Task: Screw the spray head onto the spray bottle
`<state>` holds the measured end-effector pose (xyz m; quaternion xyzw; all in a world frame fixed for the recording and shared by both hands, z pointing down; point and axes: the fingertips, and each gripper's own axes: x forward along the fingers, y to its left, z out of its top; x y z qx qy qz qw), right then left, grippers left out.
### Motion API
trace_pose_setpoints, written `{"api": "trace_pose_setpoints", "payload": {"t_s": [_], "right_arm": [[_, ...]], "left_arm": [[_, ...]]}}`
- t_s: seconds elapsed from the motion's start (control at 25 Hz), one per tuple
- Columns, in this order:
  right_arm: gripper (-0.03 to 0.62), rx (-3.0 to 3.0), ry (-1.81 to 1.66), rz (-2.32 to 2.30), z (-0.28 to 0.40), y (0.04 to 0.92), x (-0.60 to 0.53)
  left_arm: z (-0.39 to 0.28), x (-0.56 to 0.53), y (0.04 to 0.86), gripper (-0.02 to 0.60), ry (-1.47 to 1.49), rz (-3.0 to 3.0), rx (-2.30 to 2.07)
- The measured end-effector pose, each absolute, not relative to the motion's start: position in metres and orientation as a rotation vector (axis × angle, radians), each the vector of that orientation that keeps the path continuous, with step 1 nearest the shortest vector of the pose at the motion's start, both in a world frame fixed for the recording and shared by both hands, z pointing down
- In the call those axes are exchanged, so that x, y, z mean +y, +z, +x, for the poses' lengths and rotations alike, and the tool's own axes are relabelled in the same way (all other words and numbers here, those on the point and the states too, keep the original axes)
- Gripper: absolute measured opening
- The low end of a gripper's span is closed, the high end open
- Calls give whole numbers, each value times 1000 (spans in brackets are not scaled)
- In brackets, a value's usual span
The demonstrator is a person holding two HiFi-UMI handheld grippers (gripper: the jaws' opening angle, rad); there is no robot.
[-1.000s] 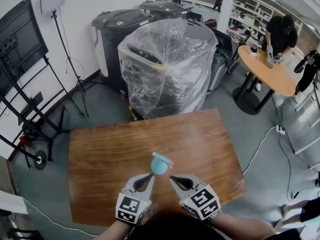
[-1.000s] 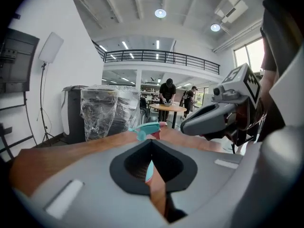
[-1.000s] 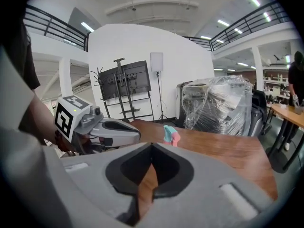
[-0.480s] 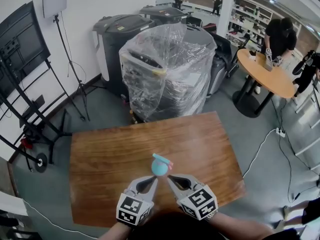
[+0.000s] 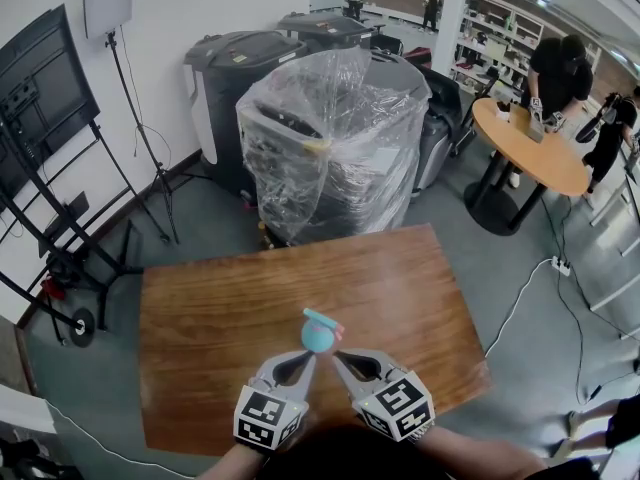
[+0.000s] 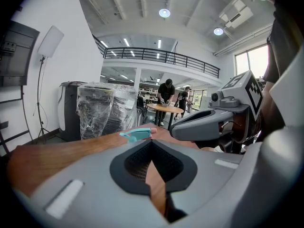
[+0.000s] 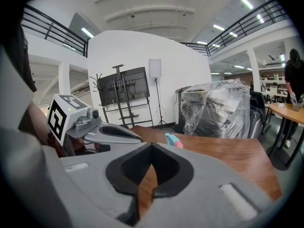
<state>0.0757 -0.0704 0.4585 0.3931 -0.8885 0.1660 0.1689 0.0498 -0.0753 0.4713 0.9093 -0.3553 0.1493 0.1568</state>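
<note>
Your left gripper [image 5: 306, 356] and right gripper [image 5: 338, 355] sat clamped shut on nothing at the table's [image 5: 200, 318] 6 o'clock edge. Just past them the teal spray bottle [image 5: 318, 340] stood upright (contents not visible), with the pink tip of its spray head [image 5: 322, 319] aimed toward 4 o'clock.

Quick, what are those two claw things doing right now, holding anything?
Left gripper: closed, holding nothing.
Right gripper: closed, holding nothing.

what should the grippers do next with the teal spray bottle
Probably open the left gripper and ease its jaws around the spray bottle. Both it and the right gripper are shut and empty, tips close to the bottle, which stands upright on the table with the spray head resting on top.
</note>
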Motion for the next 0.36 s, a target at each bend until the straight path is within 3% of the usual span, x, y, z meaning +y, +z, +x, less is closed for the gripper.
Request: {"api": "trace_pose_setpoints", "payload": {"t_s": [0.36], "right_arm": [[-9, -2527, 481, 1115, 73, 457, -71]], "left_arm": [[48, -75, 471, 11, 443, 2607, -1020]]}}
